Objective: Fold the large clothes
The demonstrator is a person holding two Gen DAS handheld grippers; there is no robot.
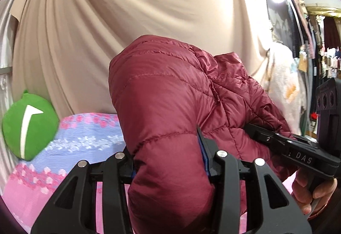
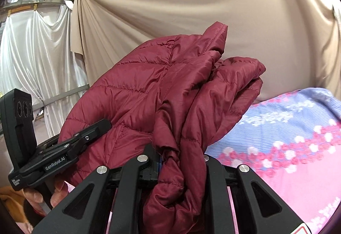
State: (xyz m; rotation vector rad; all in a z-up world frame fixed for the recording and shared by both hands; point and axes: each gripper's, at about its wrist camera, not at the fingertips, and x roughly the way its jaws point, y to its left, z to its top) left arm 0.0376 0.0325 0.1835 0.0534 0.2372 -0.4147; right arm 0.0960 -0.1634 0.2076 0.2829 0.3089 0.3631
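Maroon quilted jacket (image 1: 170, 93) is lifted above a bed sheet (image 1: 70, 144) patterned in pink and blue, bunched between both tongs. The left tongs (image 1: 170, 161) stand fairly wide, clamped on a thick puffy fold that fills the gap between the fingers. The right tongs (image 2: 181, 161) are clenched on a narrower twisted bunch of the same jacket (image 2: 162, 93). A beige curtain (image 1: 136, 10) hangs behind; a green plush (image 1: 27, 125) rests near the sheet's far edge.
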